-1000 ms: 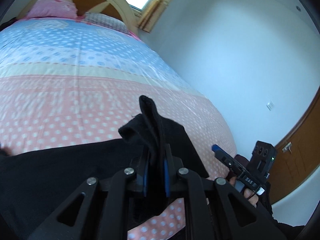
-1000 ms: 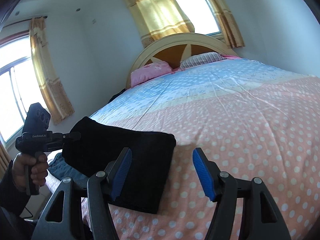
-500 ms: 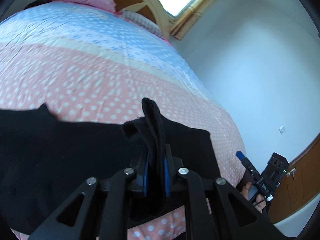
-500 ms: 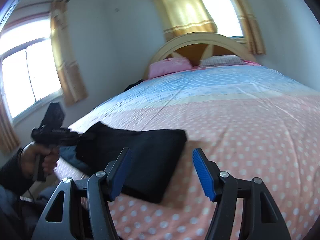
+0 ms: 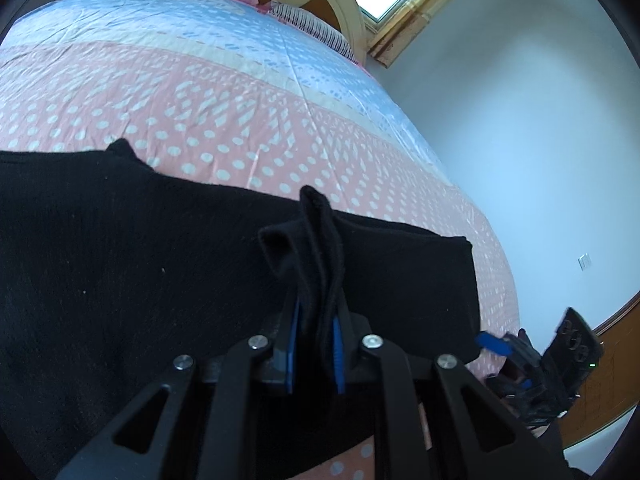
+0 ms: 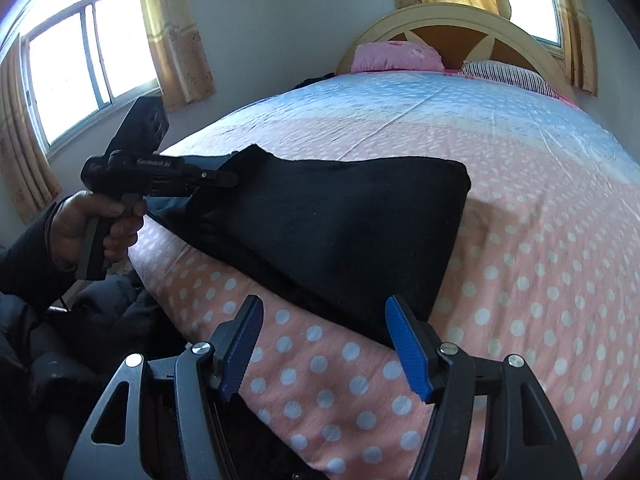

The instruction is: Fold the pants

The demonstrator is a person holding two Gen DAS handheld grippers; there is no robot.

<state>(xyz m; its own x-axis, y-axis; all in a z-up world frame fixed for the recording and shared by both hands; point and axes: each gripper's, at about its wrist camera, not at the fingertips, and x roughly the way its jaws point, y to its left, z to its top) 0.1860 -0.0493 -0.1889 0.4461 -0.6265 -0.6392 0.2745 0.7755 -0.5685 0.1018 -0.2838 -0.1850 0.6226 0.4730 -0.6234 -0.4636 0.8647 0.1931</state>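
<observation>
While black pants (image 6: 340, 232) are lying folded near foot edge of bed (image 6: 520, 184), bunched fabric is being pinched between pressed-together blue pads of left tongs (image 5: 316, 332). Same left tongs (image 6: 216, 178) are being seen from right wrist view, gripping lifted corner of pants, handle being held by hand (image 6: 94, 226). Right tongs (image 6: 324, 344) are being held spread wide, nothing between pads, just beside near edge of pants, above polka-dot bedding. Pink pillow (image 6: 396, 56) and striped pillow (image 6: 504, 74) are being shown against headboard (image 6: 448, 20).
</observation>
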